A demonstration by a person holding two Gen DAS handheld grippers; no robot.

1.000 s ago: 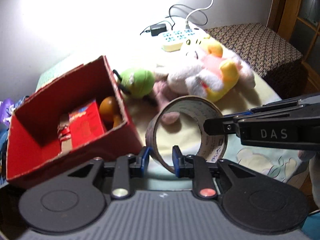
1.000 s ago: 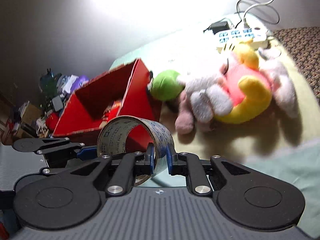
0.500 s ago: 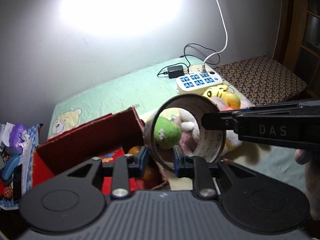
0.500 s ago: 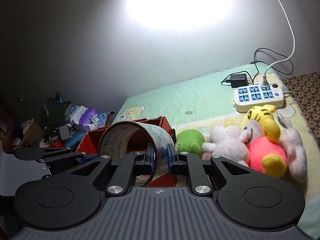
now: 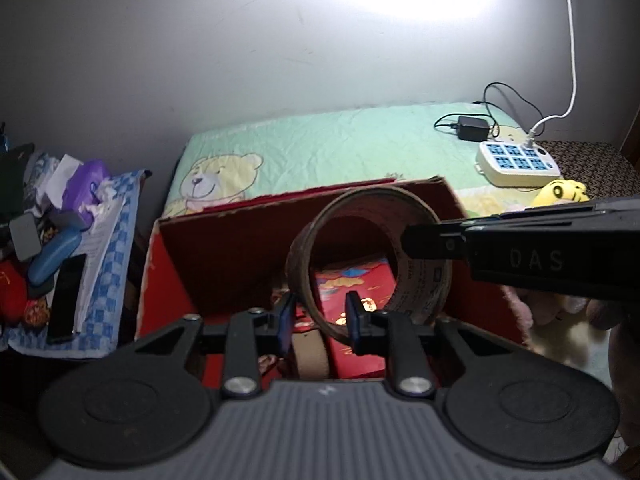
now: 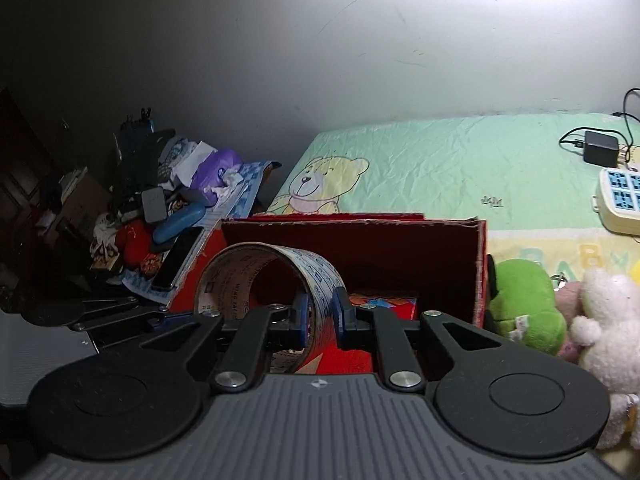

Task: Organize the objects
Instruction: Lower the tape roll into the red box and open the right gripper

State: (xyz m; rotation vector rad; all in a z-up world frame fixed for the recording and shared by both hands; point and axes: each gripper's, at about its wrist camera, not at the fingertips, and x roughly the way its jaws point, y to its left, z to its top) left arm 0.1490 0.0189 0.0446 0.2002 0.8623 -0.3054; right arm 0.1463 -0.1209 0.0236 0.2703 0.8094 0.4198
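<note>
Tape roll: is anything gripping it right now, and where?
Both. The left gripper pinches the tape roll at its near rim wall; the right gripper pinches the band on the opposite side.

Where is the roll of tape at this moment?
The roll of tape is held in the air over the open red box, clamped by both the left gripper and the right gripper.
</note>
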